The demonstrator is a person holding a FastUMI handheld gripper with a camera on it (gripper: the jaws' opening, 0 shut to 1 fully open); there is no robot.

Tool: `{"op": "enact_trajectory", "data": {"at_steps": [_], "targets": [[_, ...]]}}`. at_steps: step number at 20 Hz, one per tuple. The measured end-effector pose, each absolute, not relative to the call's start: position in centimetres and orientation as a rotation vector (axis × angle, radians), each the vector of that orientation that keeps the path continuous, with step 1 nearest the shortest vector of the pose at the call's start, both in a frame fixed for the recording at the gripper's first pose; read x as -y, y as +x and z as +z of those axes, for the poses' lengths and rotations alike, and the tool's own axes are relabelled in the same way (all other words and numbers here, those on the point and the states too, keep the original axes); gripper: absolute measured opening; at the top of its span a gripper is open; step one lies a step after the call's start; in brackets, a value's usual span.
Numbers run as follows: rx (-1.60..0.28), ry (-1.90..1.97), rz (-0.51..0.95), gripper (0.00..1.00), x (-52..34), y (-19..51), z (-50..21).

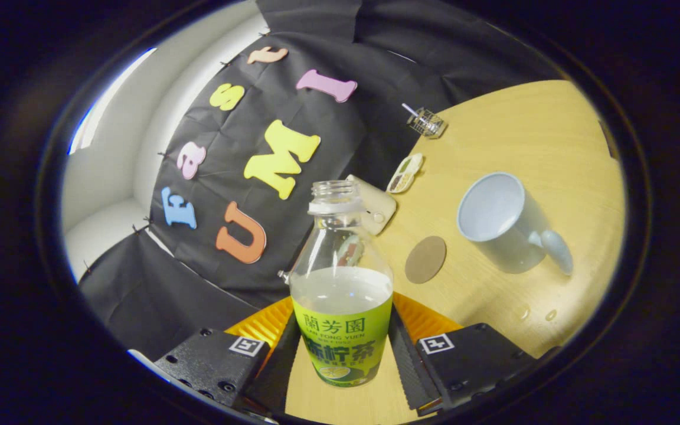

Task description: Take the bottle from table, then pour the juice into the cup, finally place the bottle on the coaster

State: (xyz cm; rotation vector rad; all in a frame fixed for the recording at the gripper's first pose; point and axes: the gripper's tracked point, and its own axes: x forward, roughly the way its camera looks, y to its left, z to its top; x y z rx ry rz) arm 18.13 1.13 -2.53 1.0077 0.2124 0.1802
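The gripper (343,354) is clamping the uncapped, half-full clear plastic bottle (342,295) by its slick green label, liquid sloshing, left of the brown round coaster (425,259) and white mug (502,221).

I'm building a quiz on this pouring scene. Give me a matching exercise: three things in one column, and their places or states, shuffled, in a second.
Things:
1. bottle
2. cup
3. coaster

Places or states:
A. round, brown, flat on the table between the other two
B. open-topped, clamped between the fingers of the hand-held gripper
C. white, with a handle, standing beyond the right finger

Pairs: 1-B, 2-C, 3-A
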Motion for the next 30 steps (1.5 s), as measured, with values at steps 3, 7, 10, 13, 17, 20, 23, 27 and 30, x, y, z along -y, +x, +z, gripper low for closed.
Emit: {"op": "enact_trajectory", "data": {"at_steps": [3, 7, 10, 13, 17, 20, 23, 27, 30], "targets": [[-0.274, 1.095, 0.158, 0.8, -0.6, 18.1, -3.4], [-0.27, 1.216, 0.208, 0.79, -0.6, 17.9, -2.1], [-0.261, 1.338, 0.25, 0.79, -0.3, 18.4, -1.6], [-0.26, 1.428, 0.246, 0.79, 0.2, 18.8, -1.5], [-0.258, 1.493, 0.275, 0.79, 0.0, 18.8, -0.7], [-0.249, 1.562, 0.303, 0.79, 0.0, 18.6, 0.3], [-0.233, 1.636, 0.321, 0.79, 0.5, 18.5, 0.8], [-0.258, 1.679, 0.359, 0.79, 0.0, 19.0, 0.9], [-0.243, 1.708, 0.368, 0.78, 0.5, 19.4, 1.4]]}}
